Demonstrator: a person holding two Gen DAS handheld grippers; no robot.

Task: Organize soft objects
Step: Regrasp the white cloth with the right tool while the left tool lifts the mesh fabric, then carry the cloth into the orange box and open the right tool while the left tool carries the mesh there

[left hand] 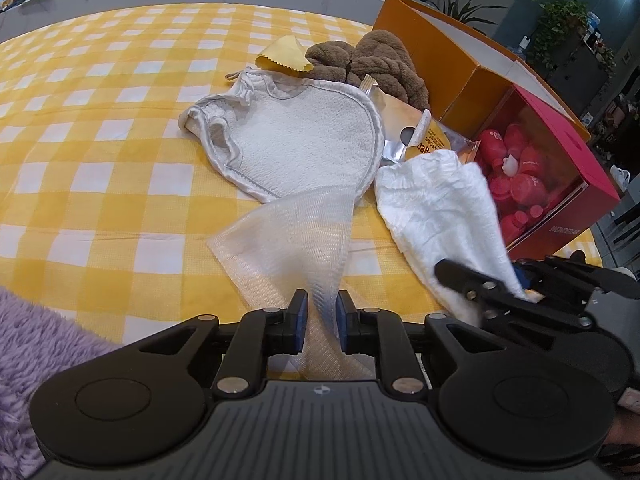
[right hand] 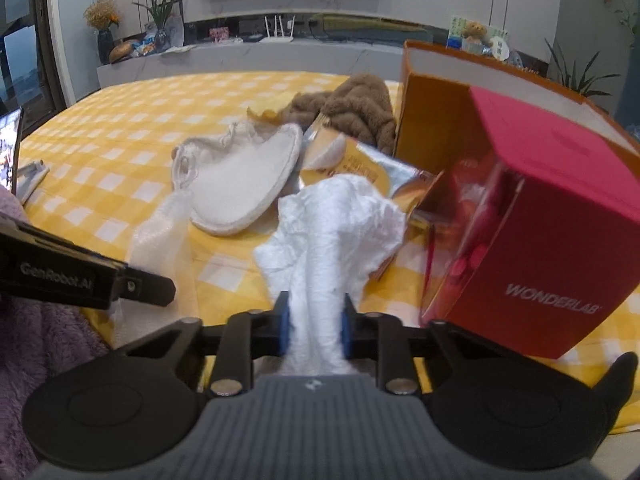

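Already a thin mesh cloth (left hand: 296, 232) is pinched by the left gripper (left hand: 322, 309) and a limp white tissue (right hand: 332, 236), just beside the red box (right hand: 560, 216), is clamped by the right gripper (right hand: 314, 322), both judged light, floppy, best gripped at a bunched edge.

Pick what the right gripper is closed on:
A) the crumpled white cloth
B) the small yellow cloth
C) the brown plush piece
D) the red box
A: in the right wrist view the right gripper has its pads pressed on the crumpled white cloth, which bunches up between them.
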